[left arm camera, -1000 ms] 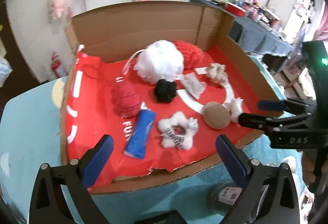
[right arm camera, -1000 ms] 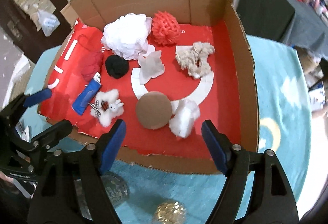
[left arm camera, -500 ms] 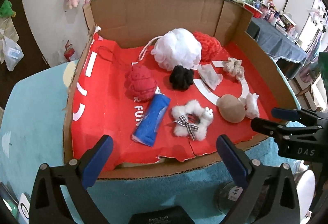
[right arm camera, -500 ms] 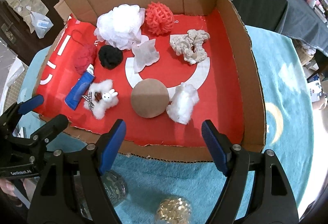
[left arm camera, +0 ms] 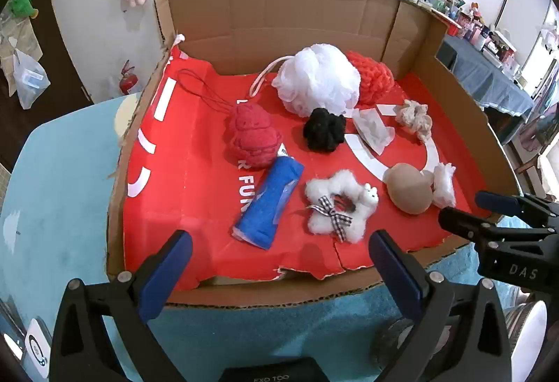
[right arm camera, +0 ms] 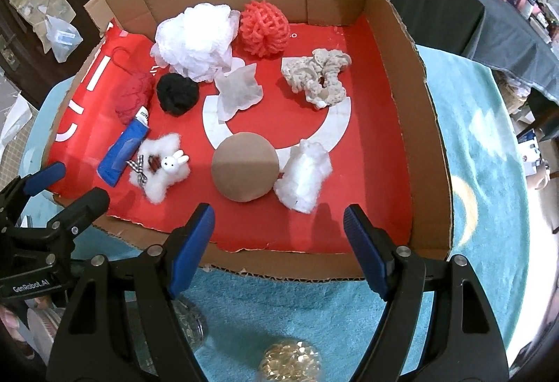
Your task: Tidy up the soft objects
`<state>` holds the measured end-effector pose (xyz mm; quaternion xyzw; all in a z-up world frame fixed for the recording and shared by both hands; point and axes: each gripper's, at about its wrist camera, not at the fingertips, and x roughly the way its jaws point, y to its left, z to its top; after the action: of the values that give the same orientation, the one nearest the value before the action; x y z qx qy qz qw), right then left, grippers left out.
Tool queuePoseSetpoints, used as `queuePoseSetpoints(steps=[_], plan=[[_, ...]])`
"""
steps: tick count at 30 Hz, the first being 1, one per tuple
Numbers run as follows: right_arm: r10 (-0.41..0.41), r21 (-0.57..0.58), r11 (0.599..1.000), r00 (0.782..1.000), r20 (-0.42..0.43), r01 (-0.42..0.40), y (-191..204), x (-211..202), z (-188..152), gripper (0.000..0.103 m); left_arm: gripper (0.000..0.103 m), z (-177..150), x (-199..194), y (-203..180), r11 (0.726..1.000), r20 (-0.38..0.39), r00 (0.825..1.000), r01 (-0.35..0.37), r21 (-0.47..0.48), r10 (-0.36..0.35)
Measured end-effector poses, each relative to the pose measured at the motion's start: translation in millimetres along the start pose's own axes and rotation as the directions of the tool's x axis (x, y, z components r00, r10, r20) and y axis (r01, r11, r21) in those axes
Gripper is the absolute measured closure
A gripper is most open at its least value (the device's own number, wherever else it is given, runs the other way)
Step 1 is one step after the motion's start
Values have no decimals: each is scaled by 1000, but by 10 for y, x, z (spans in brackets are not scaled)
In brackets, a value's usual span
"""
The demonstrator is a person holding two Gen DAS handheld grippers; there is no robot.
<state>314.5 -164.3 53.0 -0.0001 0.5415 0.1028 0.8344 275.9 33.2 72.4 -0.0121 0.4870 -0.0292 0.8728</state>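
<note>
Ahead of my tongs, a matt corrugated cardboard box (right arm camera: 429, 123) holds glossy red paper lining (right arm camera: 377, 144), a meshy white pouf (right arm camera: 195, 36), and fluffy cotton (right arm camera: 304, 176).

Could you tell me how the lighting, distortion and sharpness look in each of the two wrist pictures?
Left wrist view: even indoor light, the fisheye bows the cardboard box and darkens the corners, and the items look sharp. Right wrist view: similar light, the white puff is nearly washed out, soft shadows fall beside the brown ball, and the far right edge is smeared.
</note>
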Motion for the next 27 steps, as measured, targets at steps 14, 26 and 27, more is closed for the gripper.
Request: queuePoseSetpoints(steps=[14,26,27], plan=[[-6,-13,1000,1000,8,6,32,-9,-13,27,0,-9,23,9,1000,-6,1000,0,-7,0],[-3,-13,1000,1000,10,4,25,-31,-16,27,0,-4,20,13,1000,4,1000,-6,-7,6],[-3,-13,1000,1000,10,3,23,-33,-16,27,0,-4,20,14,1000,4,1000,-7,-8,7]])
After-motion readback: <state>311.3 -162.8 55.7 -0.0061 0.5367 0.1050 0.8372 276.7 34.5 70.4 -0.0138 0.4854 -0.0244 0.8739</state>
